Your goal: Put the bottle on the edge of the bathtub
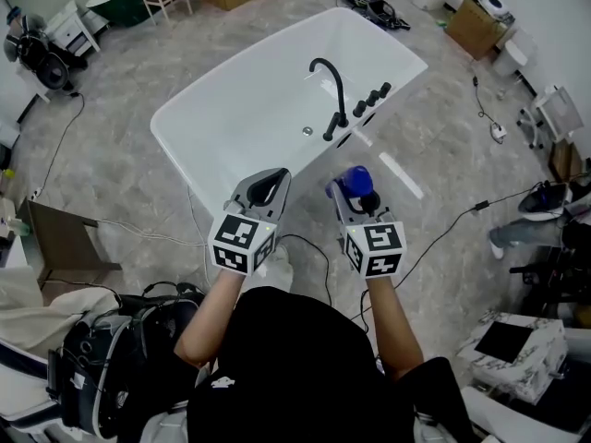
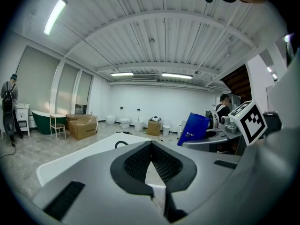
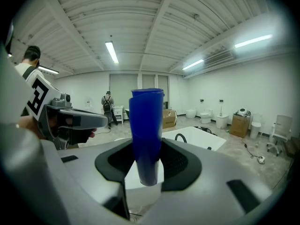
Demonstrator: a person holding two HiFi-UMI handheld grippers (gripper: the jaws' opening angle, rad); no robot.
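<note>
The blue bottle [image 3: 146,135] stands upright, pinched between the pads of the right tongs [image 3: 147,150], which are clenched on its lower part; its base is cut off by the tongs' body. In the head view only its rounded top [image 1: 356,181] shows above the right tongs [image 1: 349,195], in the air just short of the white bathtub's [image 1: 185,127] near rim, beside the black faucet [image 1: 331,90]. The left gripper view alone shows white print on the bottle [image 2: 193,128], too small to read. The left tongs [image 2: 151,146] are closed tip to tip on nothing, level with the right pair [image 1: 268,185].
</note>
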